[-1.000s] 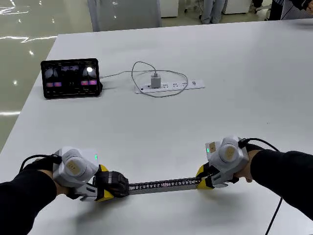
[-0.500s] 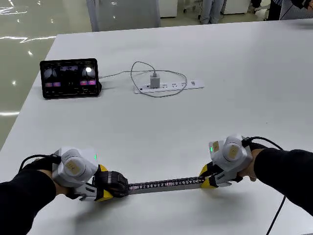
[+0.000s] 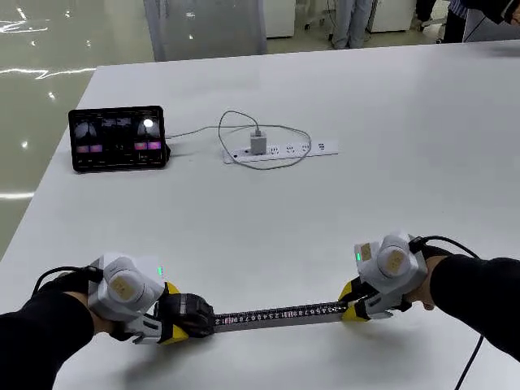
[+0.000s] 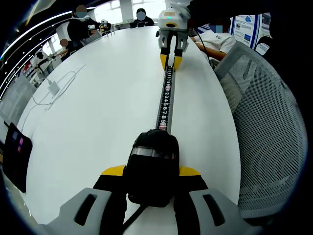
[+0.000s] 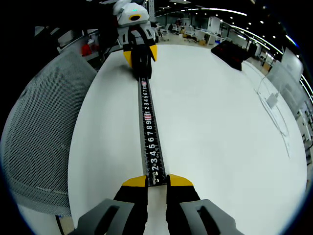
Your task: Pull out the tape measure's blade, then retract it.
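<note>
Jaws of the left gripper (image 4: 151, 172) are closed tightly on the black tape measure case (image 4: 152, 159), whose body is clamped between the two yellow tips and fills the space between them. Jaws of the right gripper (image 5: 156, 181) are brought almost together, and the end of the blade (image 5: 149, 129) is pinched in the narrow slot left between their yellow tips. The blade is seen drawn out of the case in a straight line from one gripper to the other, its face with black numerals and some red marks turned upward, low over the white bench (image 3: 366, 122); whether it touches the surface along its length cannot be told. In the head view both grippers are held near the front edge of the bench, well apart, each by a hand in a black sleeve (image 3: 479, 288). Farther back on the bench, a tablet (image 3: 119, 136) with a lit screen is propped upright at the left, and a white power strip (image 3: 280, 149) is laid to its right with a white charger (image 3: 258, 143) plugged in and a thin cable (image 3: 244, 115) looped around it toward the tablet. A grey mesh chair back (image 4: 264, 122) is seen beside the bench edge in the left gripper view.
</note>
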`<action>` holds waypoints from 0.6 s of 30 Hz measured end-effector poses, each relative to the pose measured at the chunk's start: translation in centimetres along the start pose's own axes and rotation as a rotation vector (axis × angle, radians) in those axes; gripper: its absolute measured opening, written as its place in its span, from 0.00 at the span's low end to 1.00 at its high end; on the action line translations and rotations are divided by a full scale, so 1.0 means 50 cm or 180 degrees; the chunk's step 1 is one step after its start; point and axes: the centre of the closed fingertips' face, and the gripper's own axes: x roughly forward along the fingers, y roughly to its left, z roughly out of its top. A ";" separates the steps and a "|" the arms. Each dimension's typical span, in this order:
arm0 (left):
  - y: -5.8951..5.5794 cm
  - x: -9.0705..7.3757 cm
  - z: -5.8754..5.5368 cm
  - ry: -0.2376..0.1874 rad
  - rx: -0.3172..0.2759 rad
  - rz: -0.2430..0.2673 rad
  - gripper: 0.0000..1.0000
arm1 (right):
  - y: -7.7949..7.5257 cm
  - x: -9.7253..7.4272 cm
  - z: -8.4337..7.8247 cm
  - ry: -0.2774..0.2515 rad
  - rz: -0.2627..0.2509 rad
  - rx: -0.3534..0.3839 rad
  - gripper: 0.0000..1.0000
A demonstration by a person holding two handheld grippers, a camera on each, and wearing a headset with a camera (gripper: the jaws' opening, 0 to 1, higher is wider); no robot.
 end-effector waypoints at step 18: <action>0.000 0.000 -0.001 -0.0005 0.0004 0.0003 0.31 | 0.000 -0.006 -0.008 0.0020 -0.0020 0.0039 0.10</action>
